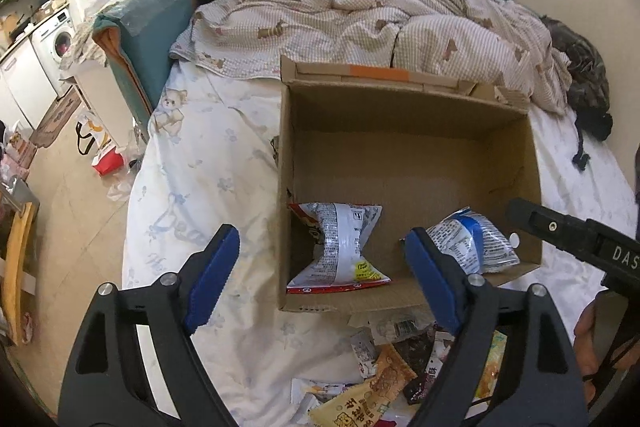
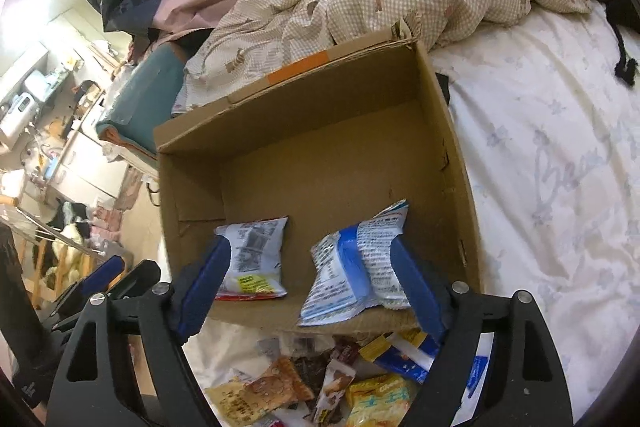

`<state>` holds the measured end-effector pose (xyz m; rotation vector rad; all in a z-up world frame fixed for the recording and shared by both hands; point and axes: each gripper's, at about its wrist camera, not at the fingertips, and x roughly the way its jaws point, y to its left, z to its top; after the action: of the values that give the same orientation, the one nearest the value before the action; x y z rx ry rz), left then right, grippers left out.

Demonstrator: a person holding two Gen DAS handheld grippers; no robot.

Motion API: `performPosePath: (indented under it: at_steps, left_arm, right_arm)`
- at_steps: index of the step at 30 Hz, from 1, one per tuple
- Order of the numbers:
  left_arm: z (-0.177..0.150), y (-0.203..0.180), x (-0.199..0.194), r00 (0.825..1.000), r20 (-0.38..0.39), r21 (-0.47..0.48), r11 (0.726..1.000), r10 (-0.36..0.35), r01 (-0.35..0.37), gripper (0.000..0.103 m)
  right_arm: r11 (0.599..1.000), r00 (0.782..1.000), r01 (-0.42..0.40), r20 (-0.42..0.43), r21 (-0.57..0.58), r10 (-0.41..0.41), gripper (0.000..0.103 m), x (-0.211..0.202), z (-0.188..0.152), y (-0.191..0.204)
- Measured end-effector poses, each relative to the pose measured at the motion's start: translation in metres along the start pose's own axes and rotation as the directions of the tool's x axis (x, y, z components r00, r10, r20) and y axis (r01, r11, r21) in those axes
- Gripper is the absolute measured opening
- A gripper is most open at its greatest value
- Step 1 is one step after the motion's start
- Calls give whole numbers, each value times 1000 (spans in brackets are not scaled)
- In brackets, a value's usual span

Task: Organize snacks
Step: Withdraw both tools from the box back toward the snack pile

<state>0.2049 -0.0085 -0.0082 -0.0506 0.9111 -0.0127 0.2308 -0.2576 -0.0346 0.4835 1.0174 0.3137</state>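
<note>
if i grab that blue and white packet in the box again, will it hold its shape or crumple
The blue and white packet will probably crumple: its film is already creased and pinched. It looks puffy, so likely light for its size. The glossy film may slip between the pads of the right claw, which stands open around it.

Left gripper (image 1: 324,277), right gripper (image 2: 316,287): jaws apart

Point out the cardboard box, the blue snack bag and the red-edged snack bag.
cardboard box (image 2: 328,163), right wrist view, inner floor.
blue snack bag (image 2: 352,267), right wrist view, middle.
red-edged snack bag (image 1: 340,243), left wrist view, pinched middle.
</note>
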Motion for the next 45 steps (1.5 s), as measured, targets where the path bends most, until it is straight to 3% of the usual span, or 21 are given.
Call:
performPosePath:
  at_steps: [3,15,31,45]
  left_arm:
    - [-2,3,-10,1000,9,1,1000,3,-3,83]
    - [-29,31,-42,1000,-4,-59,998,-3,3,83]
    - [-66,48,-64,999,-31,-102,995,-22,19,83]
    - [-92,40,-71,997,-70,-75,997,-28,23,83]
  right_arm:
    - [1000,1000,6,14,26,-6,84,-12,-6,-2]
    - [999,999,11,31,-45,-10,85,-54,-43,12]
    - [999,1000,-2,-3,-37,2,84,-72,-80,12]
    - [999,1000,13,-23,-38,-14,84,-82,-105,9]
